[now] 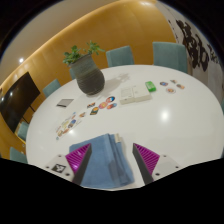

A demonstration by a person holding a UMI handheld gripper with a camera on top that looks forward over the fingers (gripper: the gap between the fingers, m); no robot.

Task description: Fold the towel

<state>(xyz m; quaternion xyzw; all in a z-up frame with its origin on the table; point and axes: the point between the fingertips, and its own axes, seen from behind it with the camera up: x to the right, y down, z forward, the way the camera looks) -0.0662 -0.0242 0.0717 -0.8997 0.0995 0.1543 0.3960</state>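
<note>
A blue towel (pixel 106 162) lies on the round white table (pixel 175 125), folded into a long strip that runs forward between my fingers and ends just ahead of them. My gripper (pixel 113 160) is open, with the magenta pads (pixel 81 155) spread wide. The towel's left edge meets the left pad, and a gap of bare table shows between its right edge and the right pad. The near end of the towel is hidden below the fingers.
A potted plant (pixel 88 72) in a dark pot stands at the table's far side. Small cards and coasters (pixel 100 102), a white box (pixel 135 93) and a flat grey item (pixel 65 102) lie beyond the towel. Teal chairs (pixel 120 56) ring the table.
</note>
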